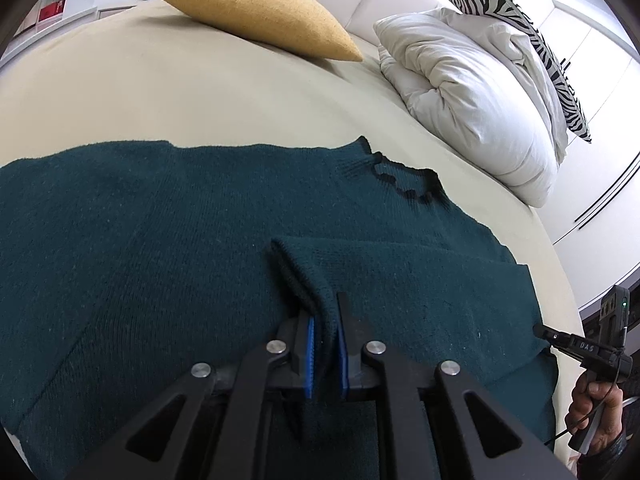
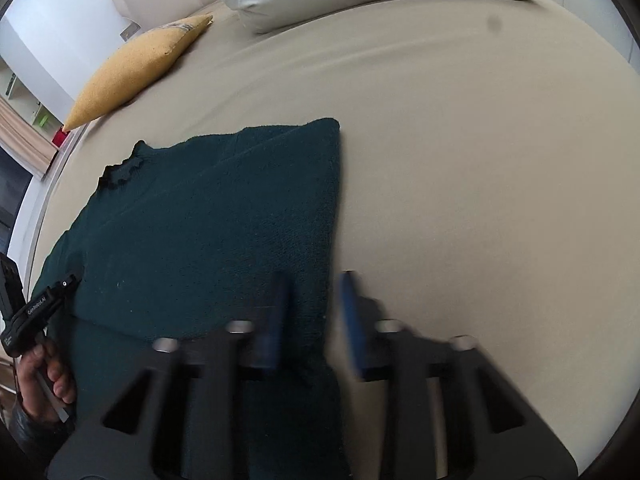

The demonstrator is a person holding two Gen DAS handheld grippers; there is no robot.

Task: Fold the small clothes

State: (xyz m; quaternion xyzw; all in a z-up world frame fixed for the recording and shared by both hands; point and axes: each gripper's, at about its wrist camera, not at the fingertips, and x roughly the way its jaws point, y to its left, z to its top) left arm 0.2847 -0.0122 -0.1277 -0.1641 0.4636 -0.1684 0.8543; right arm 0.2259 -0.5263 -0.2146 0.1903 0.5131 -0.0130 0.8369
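The left gripper (image 1: 324, 340) points steeply down, its blue pads (image 1: 309, 354) pinched on a sweater cuff (image 1: 304, 276). The right gripper (image 2: 314, 316) (motion-blurred) tilts down too, jaws shut, nothing visibly clamped between them.

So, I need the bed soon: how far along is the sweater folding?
Early. The dark green knit sweater lies flat on the beige bed, one sleeve across its body. The left gripper pinches that sleeve's cuff; the right gripper is shut at the edge. Body folds remain.
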